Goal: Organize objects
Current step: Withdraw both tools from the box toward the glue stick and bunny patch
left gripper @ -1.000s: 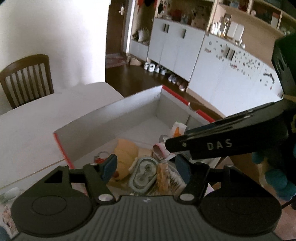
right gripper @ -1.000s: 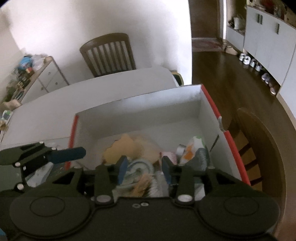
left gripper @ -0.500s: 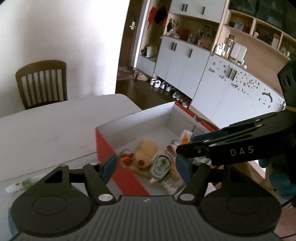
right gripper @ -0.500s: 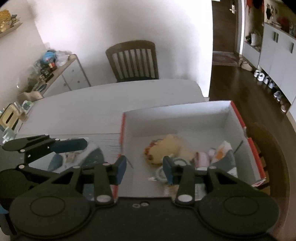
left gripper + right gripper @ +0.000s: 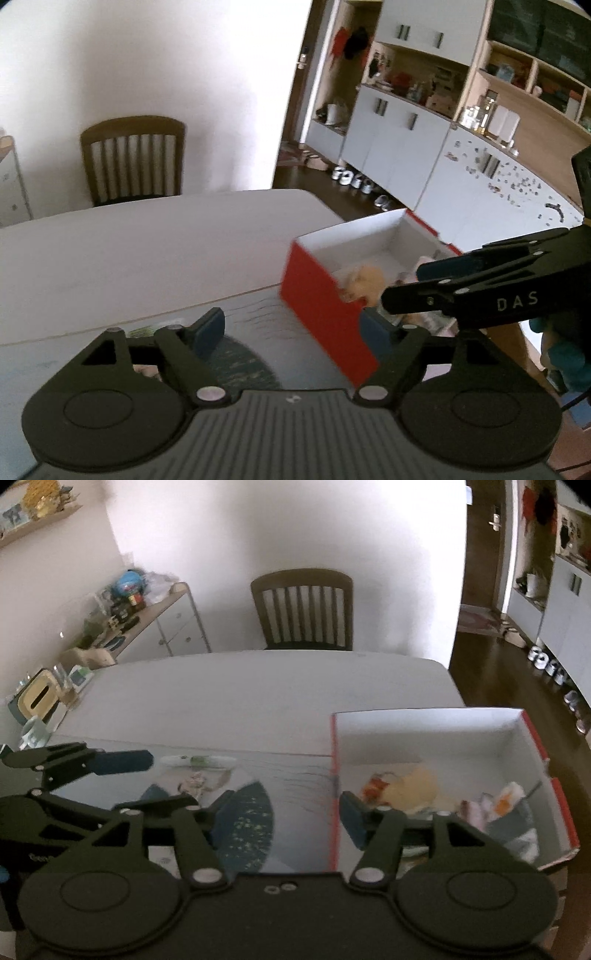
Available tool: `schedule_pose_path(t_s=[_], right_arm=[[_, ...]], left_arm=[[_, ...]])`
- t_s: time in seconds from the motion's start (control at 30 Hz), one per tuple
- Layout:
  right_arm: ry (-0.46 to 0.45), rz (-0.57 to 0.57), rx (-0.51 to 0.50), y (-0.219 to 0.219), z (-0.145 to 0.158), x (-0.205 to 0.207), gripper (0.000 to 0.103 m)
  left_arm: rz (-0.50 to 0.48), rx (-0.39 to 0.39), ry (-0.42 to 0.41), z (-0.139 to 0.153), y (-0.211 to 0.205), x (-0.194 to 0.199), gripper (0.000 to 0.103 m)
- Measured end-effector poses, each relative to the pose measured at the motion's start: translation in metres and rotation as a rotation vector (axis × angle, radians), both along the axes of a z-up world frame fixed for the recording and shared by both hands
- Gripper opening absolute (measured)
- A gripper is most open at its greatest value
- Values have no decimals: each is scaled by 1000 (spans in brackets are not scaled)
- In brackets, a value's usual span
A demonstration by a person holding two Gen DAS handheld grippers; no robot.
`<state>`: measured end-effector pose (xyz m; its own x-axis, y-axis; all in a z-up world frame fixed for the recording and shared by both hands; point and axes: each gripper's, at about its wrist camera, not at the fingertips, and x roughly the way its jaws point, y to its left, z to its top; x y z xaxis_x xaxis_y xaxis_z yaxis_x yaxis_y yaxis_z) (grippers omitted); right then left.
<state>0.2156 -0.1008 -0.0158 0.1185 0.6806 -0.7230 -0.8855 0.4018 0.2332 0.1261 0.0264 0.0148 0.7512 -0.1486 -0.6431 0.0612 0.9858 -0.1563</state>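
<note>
A red box with a white inside (image 5: pixel 436 734) stands at the table's right end, also in the left wrist view (image 5: pixel 321 306). It holds a yellow plush toy (image 5: pixel 413 786), a packet (image 5: pixel 509 805) and other small items. My left gripper (image 5: pixel 291 328) is open and empty, left of the box. My right gripper (image 5: pixel 284 812) is open and empty, straddling the box's left wall from above. A white tube (image 5: pixel 199 761) and a small trinket (image 5: pixel 195 781) lie on the dark mat (image 5: pixel 243 827) to the box's left.
A wooden chair (image 5: pixel 303 609) stands at the table's far side. A tissue box (image 5: pixel 37 698) and a mug (image 5: pixel 33 731) sit at the table's left edge. A sideboard (image 5: pixel 155 620) with clutter stands beyond. Cabinets (image 5: pixel 424 147) line the right wall.
Both grippers have pulled back and to the left, away from the box. The box contents now sit farther off to the right. The right gripper has opened wider.
</note>
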Motion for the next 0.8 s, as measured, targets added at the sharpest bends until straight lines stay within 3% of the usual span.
schedule_pose_path(t_s=[0.47, 0.53, 0.57, 0.8], right_arm=[[35, 28, -58, 61, -35, -46, 75], [41, 30, -68, 71, -41, -51, 75], [44, 25, -80, 76, -45, -53, 75], [70, 31, -137, 101, -66, -73, 76]], left_arm=[[67, 7, 111, -48, 96, -17, 85], [75, 20, 117, -56, 107, -13, 93], [79, 28, 118, -59, 112, -11, 101], [43, 113, 143, -87, 147, 17, 103]])
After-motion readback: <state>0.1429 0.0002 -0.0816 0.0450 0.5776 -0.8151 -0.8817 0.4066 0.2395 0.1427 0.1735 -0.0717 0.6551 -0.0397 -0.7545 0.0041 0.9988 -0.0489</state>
